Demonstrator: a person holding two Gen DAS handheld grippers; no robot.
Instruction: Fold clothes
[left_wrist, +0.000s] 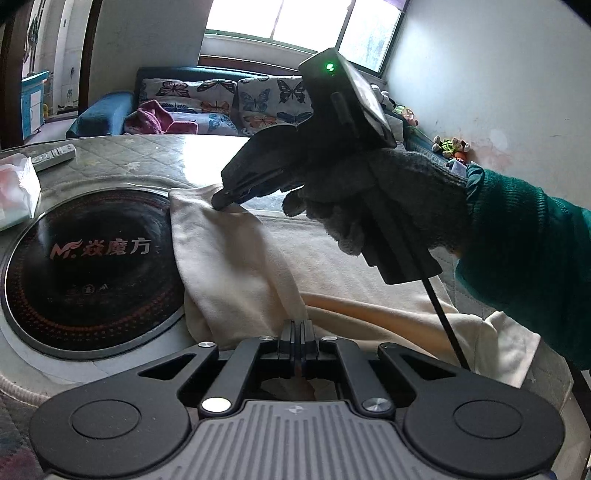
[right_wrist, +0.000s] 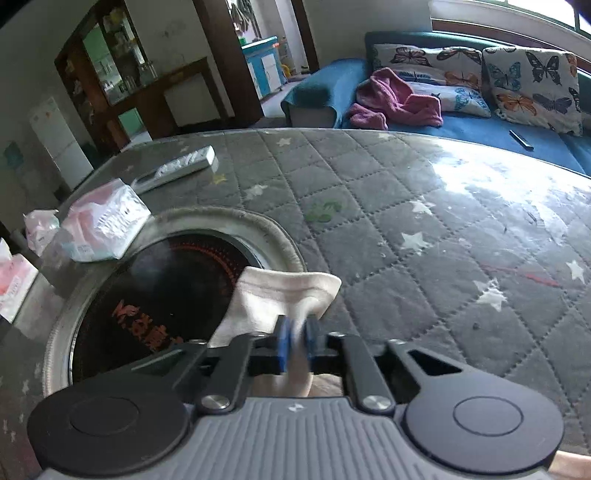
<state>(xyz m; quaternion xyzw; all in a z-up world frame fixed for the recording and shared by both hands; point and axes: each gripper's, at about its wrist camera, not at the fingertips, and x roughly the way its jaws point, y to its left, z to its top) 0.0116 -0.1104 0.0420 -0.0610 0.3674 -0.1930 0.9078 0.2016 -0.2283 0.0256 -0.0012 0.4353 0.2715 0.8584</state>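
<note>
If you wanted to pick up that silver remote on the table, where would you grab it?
Probably across the narrow middle of the remote, coming down from above. It lies flat on the quilted table cover, long and slim, with open cover along both long edges for the fingers.

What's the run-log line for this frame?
task: fold clothes | left tool: shut on cream garment | right tool: shut on cream garment, far corner | garment partly over black cooktop | fold unfinished

A round table (right_wrist: 424, 206) under a grey quilted star-print cover carries everything — a cream garment (left_wrist: 236, 266) at the jaws, a remote (right_wrist: 177, 168) and tissue packs (right_wrist: 107, 221) beyond-left.
</note>
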